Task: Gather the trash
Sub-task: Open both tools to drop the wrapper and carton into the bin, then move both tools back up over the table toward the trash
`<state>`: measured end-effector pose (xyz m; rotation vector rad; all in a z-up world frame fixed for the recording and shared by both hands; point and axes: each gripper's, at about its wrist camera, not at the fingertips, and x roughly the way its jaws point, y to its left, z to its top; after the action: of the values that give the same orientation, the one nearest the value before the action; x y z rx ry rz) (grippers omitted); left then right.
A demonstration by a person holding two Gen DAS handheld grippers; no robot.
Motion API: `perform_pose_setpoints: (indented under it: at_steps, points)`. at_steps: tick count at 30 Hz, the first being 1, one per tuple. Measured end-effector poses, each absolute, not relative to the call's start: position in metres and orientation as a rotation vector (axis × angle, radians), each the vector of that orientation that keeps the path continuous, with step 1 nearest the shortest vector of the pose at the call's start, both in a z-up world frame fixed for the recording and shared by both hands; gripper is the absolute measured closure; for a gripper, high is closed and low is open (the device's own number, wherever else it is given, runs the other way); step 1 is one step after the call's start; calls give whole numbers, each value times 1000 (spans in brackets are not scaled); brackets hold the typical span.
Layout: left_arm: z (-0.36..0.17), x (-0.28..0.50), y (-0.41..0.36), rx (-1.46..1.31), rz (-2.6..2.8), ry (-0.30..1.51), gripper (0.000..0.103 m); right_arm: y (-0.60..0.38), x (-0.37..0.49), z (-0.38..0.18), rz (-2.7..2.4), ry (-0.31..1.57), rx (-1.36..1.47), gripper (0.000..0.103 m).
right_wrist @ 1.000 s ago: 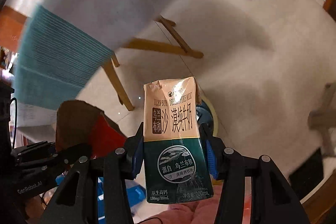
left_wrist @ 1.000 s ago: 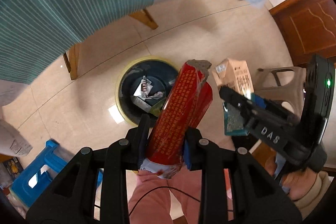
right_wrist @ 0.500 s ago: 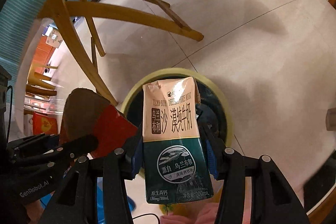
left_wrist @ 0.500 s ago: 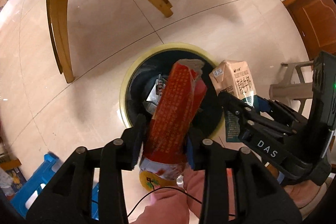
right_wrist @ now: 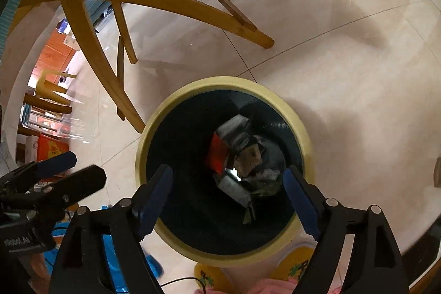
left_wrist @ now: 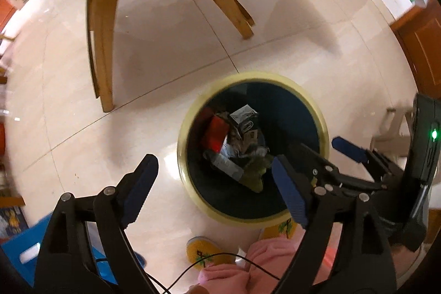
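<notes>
A round bin with a yellow rim (left_wrist: 182, 134) (right_wrist: 220, 81) stands on the tiled floor right under both grippers. Inside it lie a red snack packet (left_wrist: 215, 134) (right_wrist: 217, 156), a milk carton (left_wrist: 246, 123) (right_wrist: 237, 135) and other scraps. My left gripper (left_wrist: 215, 189) hangs over the bin's near left edge; its jaws are opening, with nothing between them. My right gripper (right_wrist: 227, 194) is above the bin mouth, its jaws also opening and empty. Each gripper shows in the other's view, the right gripper (left_wrist: 317, 146) and the left gripper (right_wrist: 74, 170).
Curved wooden table legs (left_wrist: 102, 46) (right_wrist: 91, 51) stand just behind the bin. A blue plastic stool (left_wrist: 16, 247) is at the lower left. The person's yellow slippers (left_wrist: 201, 250) and pink trousers (left_wrist: 228, 274) are next to the bin's near side. A wooden door (left_wrist: 424, 40) is at right.
Both grippers sank toward the bin and spread their jaws. The red packet left the left gripper and the milk carton left the right; both now lie inside the bin.
</notes>
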<state>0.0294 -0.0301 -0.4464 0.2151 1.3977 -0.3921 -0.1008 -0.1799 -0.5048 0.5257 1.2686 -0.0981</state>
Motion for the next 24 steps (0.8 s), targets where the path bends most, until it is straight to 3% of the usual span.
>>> perform_pose_setpoints:
  at_steps: [15,24]
  points:
    - [-406,19,-37,219,-332,1310,20,-202,-99,-465,-132,1207,524,18]
    - [-326,5,-50,205,-343,1256,20,-222,-113,-395,-171,1183,553,18]
